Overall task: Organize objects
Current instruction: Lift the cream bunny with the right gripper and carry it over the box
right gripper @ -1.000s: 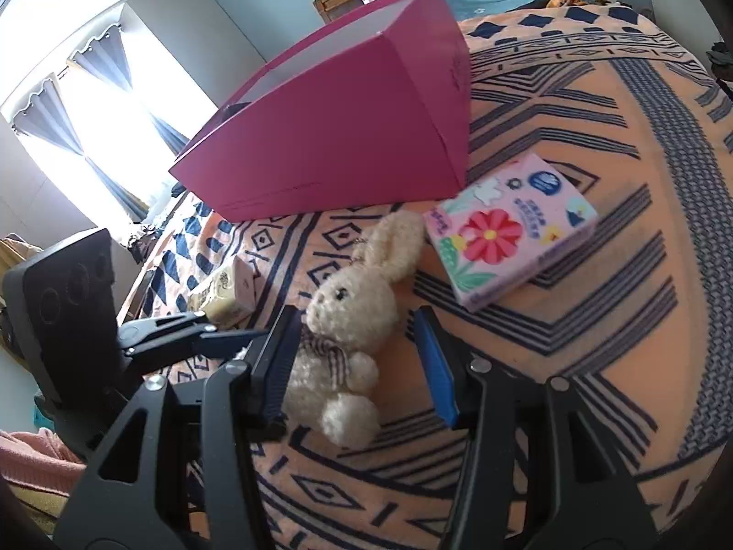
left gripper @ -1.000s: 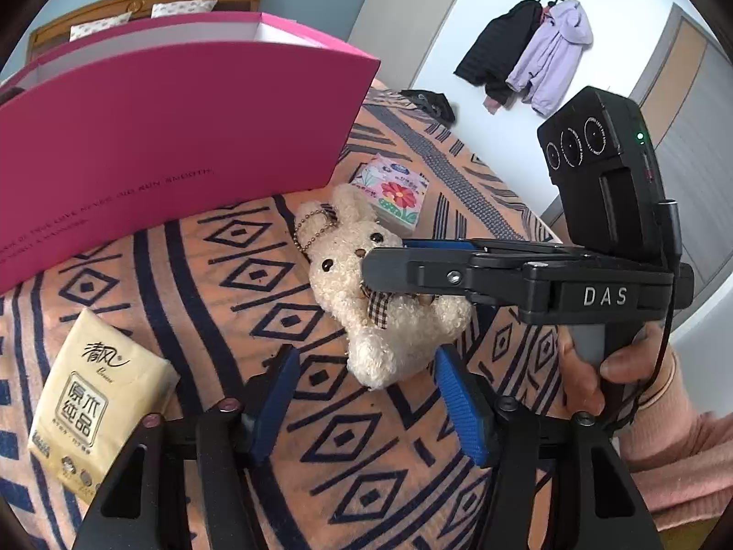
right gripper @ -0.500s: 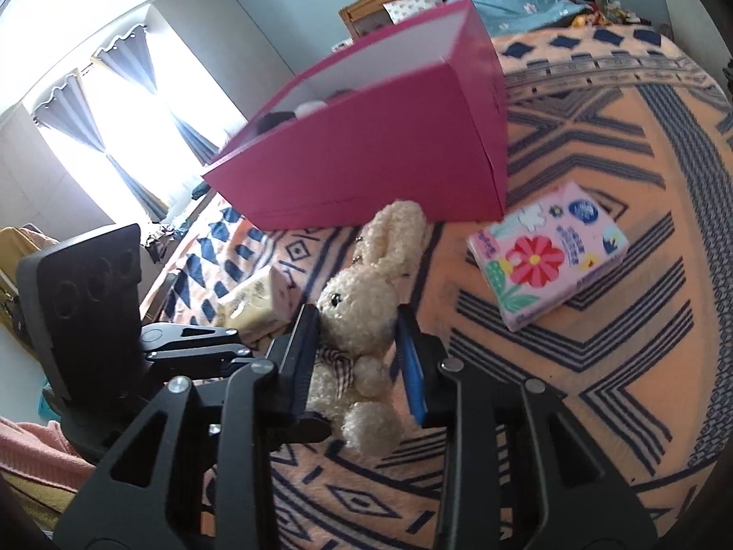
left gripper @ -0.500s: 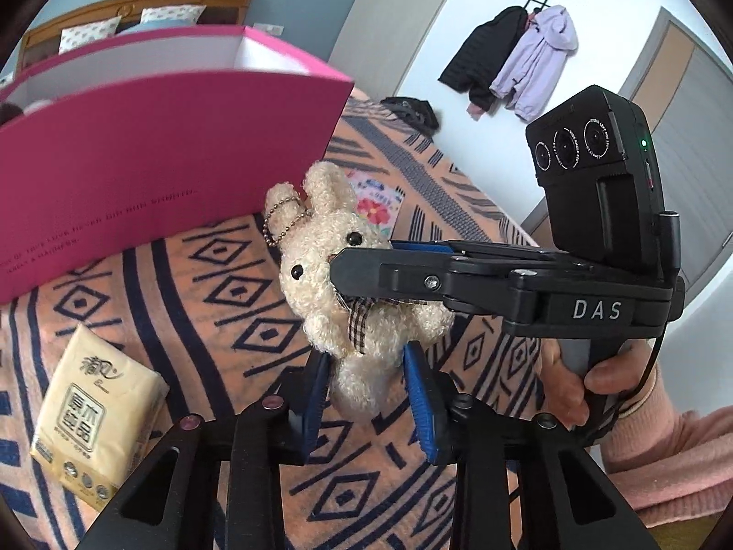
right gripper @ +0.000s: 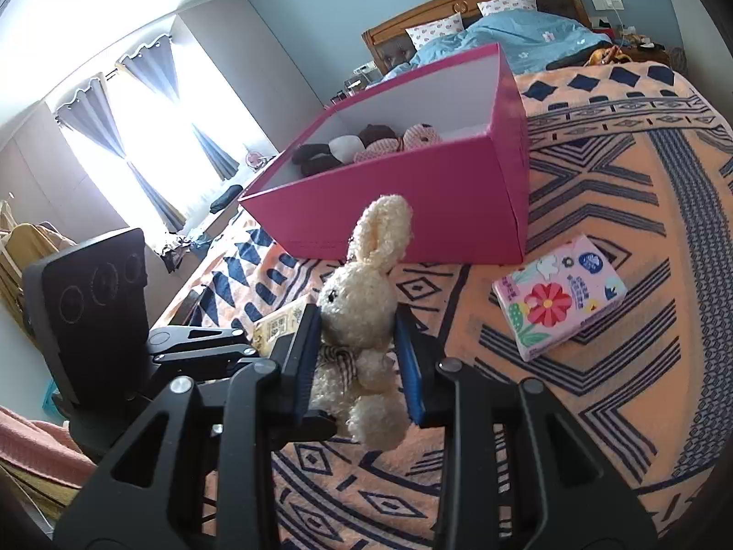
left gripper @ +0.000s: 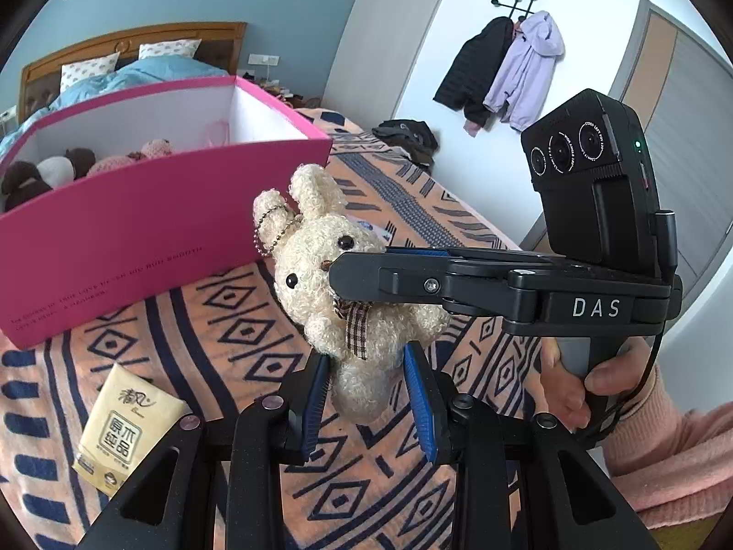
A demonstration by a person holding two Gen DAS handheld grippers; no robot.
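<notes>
A: Where is the plush rabbit (left gripper: 341, 275) at this moment?

B: It hangs above the patterned bedspread (left gripper: 229, 334), clear of it, pinched from two sides. The left hand-held gripper (left gripper: 366, 394) is clamped on its lower body, blue pads (left gripper: 419, 394) pressing the fur on either side. The right hand-held gripper (right gripper: 357, 357) squeezes its chest, just under the head, near the checked bow.

A: So both jaws are closed on the toy?

B: Yes. Both pairs have just been closing, with the rabbit between them, and both now press on it. In the left wrist view the right tool reaches in from the right side, held by a hand (left gripper: 591, 389) in a pink sleeve.

A: And the box?

B: The pink box (right gripper: 412, 197) stands open on the bed behind the rabbit, with a few soft toys (right gripper: 366, 144) lying inside at one end. The rabbit is outside it, in front of its near wall.

A: Anything else on the bedspread?

B: A yellowish tissue pack (left gripper: 126, 426) lies to the left of the toy, and a pink floral tissue pack (right gripper: 559, 298) lies to the right of it, near the box's corner. Both lie flat and apart from the grippers.
</notes>
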